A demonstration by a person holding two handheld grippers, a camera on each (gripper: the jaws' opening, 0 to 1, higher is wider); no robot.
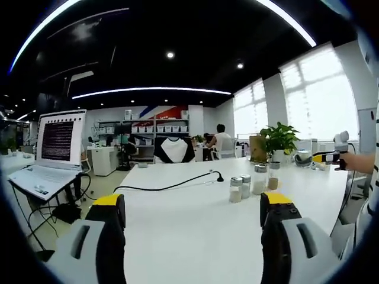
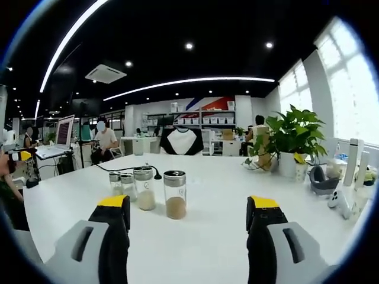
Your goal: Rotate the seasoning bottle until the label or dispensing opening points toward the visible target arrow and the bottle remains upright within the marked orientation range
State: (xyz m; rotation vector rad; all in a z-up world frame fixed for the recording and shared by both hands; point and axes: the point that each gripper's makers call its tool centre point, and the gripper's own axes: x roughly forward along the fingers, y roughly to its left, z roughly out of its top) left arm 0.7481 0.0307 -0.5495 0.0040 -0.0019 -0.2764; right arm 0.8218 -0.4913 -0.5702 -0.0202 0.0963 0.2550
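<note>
**Closing in on the seasoning bottle from the right**

Reaching comes first: your right gripper [image 2: 189, 228] has its jaws spread wide and nothing between them, and the seasoning bottle [image 2: 174, 194] stands upright on the white table [image 2: 225, 195] just ahead of the left jaw, a little inside its line. Steer slightly left so the bottle sits midway between the jaws before you close. A second jar [image 2: 144, 188] stands just beside it on the far left, with two small shakers [image 2: 121, 184] behind, so come in square and low to avoid nudging them. Grip the glass body below the cap, then turn about its upright axis without lifting or tipping. No target arrow is clear in either view; find it first. Your left gripper [image 1: 192, 228] is also spread and empty, well back from the bottles
</note>
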